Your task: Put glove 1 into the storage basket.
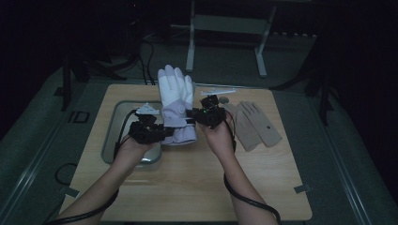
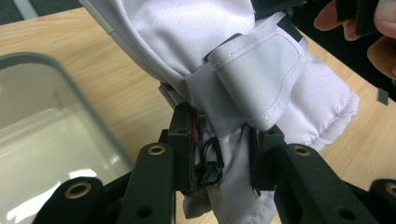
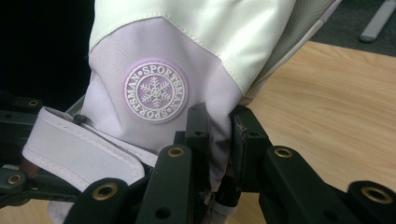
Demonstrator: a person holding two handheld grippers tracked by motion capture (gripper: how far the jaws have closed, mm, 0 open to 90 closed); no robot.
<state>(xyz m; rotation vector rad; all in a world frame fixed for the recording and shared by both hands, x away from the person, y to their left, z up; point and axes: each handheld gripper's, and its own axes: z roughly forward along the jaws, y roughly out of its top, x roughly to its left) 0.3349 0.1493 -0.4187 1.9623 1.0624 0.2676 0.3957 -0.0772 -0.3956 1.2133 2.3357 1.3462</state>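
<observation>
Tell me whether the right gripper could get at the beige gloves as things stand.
Probably not yet: the right gripper is shut on the white glove, which the left gripper also grips. The beige gloves lie uncovered close beside it, so the path looks free once it lets go.

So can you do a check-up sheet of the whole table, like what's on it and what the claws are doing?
Surface: light wooden table, bare at the near end.
Job's things: white and lilac ski glove, held up off the table by its cuff; round snowflake badge reading SPORTSMAN.
Clutter: grey tray left of the glove; pair of tan gloves lying flat on the right; white stick-like thing and small round thing at the far edge, too small to tell.
Grippers: left claw and right claw each pinch the glove's cuff.
Cables: black cable trails from each claw.
Surroundings: dark; grey metal stand behind.
</observation>
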